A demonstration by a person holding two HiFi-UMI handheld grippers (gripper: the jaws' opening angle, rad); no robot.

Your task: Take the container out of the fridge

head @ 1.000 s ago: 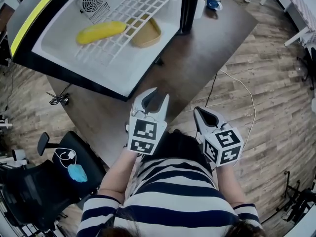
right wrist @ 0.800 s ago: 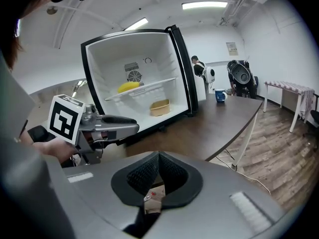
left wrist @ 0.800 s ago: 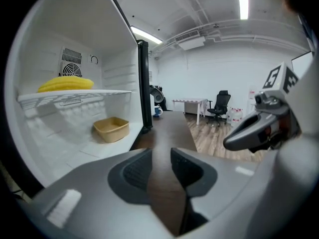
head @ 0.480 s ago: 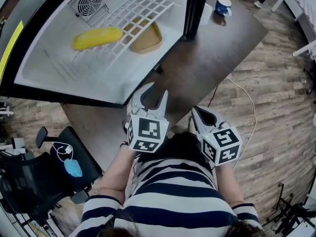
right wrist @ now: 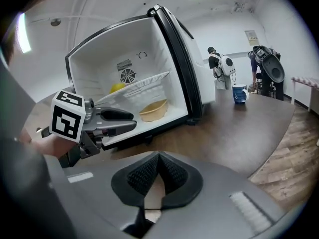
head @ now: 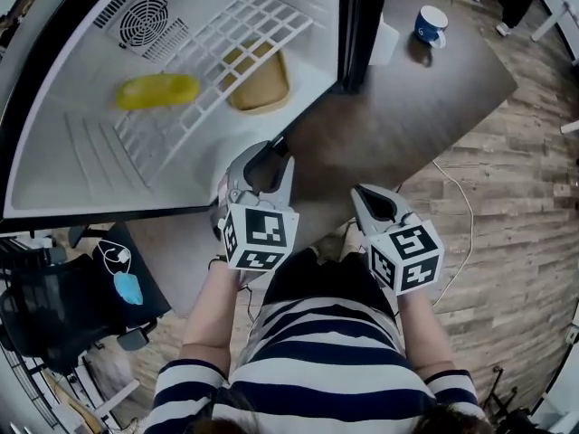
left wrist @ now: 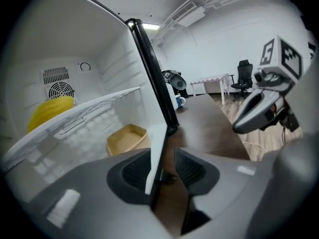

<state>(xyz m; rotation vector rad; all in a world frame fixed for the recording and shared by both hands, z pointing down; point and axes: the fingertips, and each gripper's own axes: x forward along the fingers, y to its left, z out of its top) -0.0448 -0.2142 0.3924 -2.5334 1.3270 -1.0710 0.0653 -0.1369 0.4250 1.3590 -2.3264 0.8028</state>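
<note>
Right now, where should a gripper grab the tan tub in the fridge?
Pinch the tan tub's front rim, one jaw inside and one outside, because it is shallow, open-topped and thin-walled. Come in low through the fridge's open front, since the wire shelf hangs above part of it.

The container (head: 258,81) lies in the fridge (head: 63,165) under the rack (head: 204,66); a mug (head: 431,23) stands on the surface (head: 407,116) to its right.

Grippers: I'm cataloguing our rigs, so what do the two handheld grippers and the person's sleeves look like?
Both the left gripper and right gripper are grey, with tapered jaws lined with black ribbed pads. Each carries a white cube with black square markers. The person wears a dark-and-white striped shirt with short sleeves.
</note>
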